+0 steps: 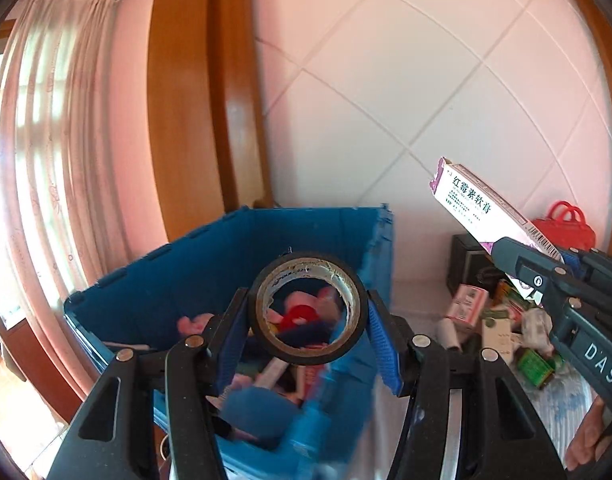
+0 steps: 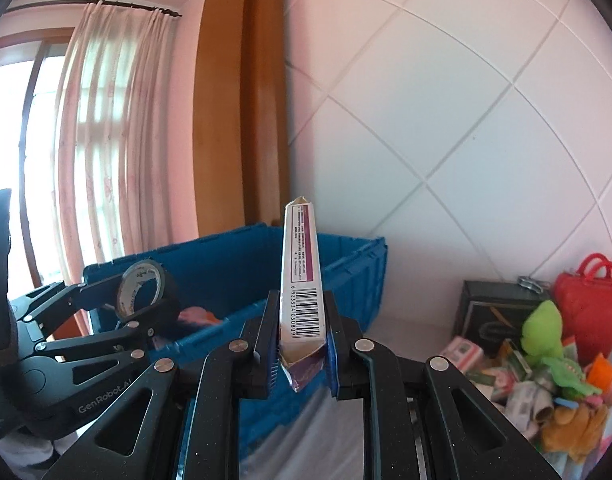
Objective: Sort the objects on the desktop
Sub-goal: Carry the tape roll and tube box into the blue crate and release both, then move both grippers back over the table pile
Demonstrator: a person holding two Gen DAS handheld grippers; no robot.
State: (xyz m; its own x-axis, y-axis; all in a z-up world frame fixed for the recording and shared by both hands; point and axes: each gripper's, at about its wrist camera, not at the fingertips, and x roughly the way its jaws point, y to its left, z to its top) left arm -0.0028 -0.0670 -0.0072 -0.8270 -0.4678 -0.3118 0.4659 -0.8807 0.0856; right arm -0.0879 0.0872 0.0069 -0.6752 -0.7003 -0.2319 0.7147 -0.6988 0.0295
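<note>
My left gripper (image 1: 306, 312) is shut on a black roll of tape (image 1: 307, 308), held upright over the open blue crate (image 1: 210, 264). From the right wrist view the same tape roll (image 2: 144, 292) shows at the left, above the crate's rim (image 2: 234, 240). My right gripper (image 2: 300, 320) is shut on a slim white and purple medicine box (image 2: 300, 276) that stands on end, its lower flap torn open. In the left wrist view that box (image 1: 481, 208) slants up at the right, in the right gripper's fingers (image 1: 521, 260). Inside the crate lie several pink, red and blue items.
A pile of small boxes, packets and plush toys (image 2: 545, 364) covers the table at the right, with a red handbag (image 2: 589, 304) and a dark box (image 2: 493, 312) behind. A white tiled wall, a wooden frame (image 2: 242, 120) and a curtained window (image 2: 106, 140) stand beyond the crate.
</note>
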